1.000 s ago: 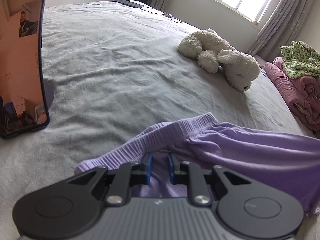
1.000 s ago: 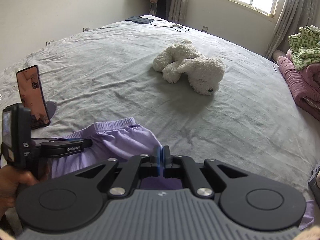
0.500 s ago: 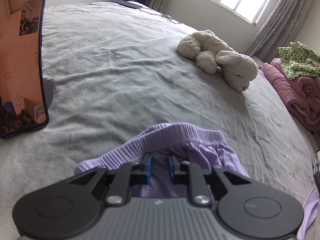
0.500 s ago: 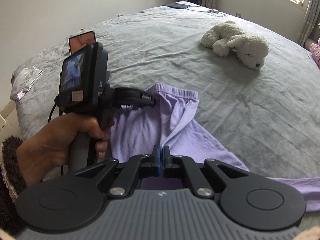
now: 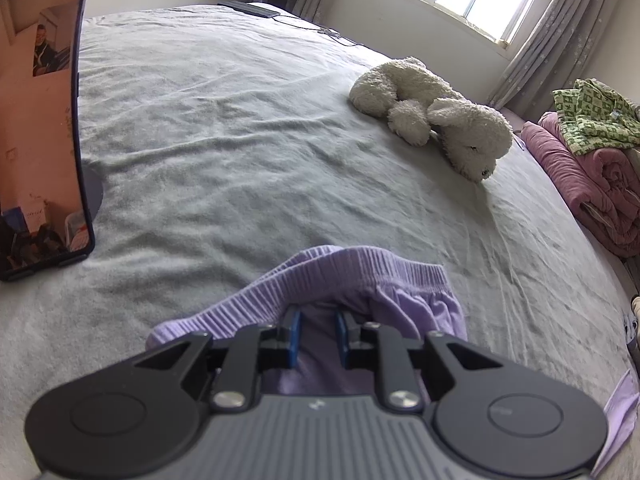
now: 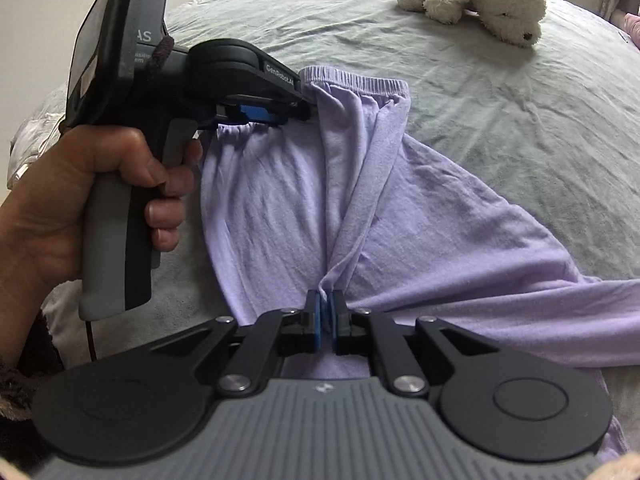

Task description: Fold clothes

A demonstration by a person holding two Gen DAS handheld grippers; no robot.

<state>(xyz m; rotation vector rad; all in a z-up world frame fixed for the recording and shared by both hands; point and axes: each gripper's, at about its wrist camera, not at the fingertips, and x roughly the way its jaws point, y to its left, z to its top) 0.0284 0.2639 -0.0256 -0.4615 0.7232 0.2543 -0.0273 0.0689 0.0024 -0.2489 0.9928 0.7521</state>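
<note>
Right wrist: right gripper (image 6: pixel 327 312) jaws opening, purple pants (image 6: pixel 280 184) fold between; left gripper (image 5: pixel 316 334) grips waistband.

- Left gripper (image 6: pixel 298 110): held by its grip in the person's left hand (image 6: pixel 80 200), fingers wrapped round the handle. Its jaws stand narrowly apart at the waistband of the purple trousers (image 6: pixel 360 200), cloth between the blue pads; whether they press cannot be told.
- Right gripper (image 6: pixel 327 312): pitched down at the trousers' crotch, jaws opening, a pinch of cloth between the pads.
</note>
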